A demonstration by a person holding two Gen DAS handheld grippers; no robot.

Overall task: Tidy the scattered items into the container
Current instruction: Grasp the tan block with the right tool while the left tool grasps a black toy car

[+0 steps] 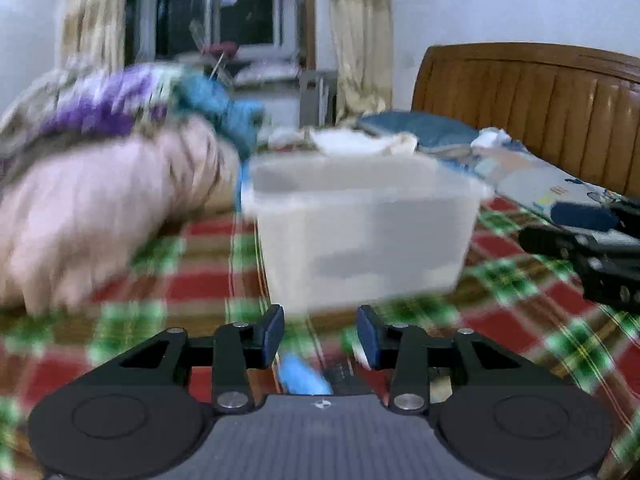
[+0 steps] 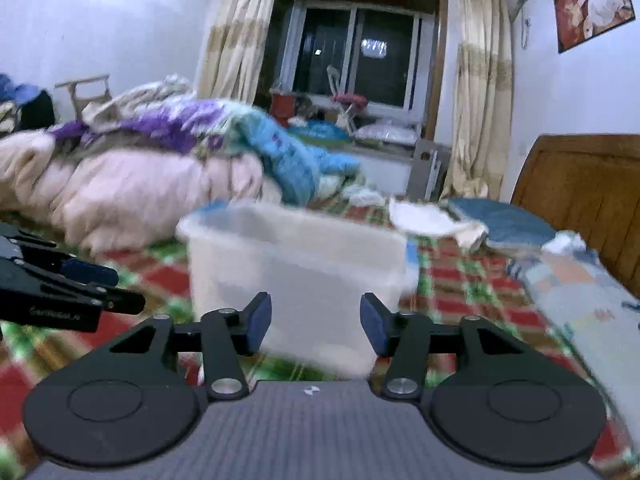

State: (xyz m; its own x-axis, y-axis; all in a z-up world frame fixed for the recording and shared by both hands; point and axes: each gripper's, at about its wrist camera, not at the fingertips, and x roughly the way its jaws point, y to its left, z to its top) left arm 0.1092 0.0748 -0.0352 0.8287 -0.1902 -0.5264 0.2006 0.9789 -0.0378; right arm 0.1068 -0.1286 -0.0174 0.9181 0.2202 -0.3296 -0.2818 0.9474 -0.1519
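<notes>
A translucent white plastic container [image 1: 360,232] [image 2: 296,264] stands on a red and green checked bed sheet [image 1: 192,280], straight ahead of both grippers. My left gripper [image 1: 320,332] is open, with nothing between its blue pads. It hangs just short of the container's near wall. Below it on the sheet lies a small blue item [image 1: 302,374], blurred. My right gripper [image 2: 316,322] is also open and holds nothing, facing the same container. Each gripper shows in the other's view: the right gripper [image 1: 560,236] at the right edge, the left gripper [image 2: 124,290] at the left edge.
A heap of pink, purple and blue quilts [image 2: 132,184] fills the left side of the bed. Behind the container lie a white cloth [image 2: 432,220] and a folded blue cloth [image 2: 500,220]. A wooden headboard [image 2: 584,192] and a printed pillow [image 2: 588,300] are on the right.
</notes>
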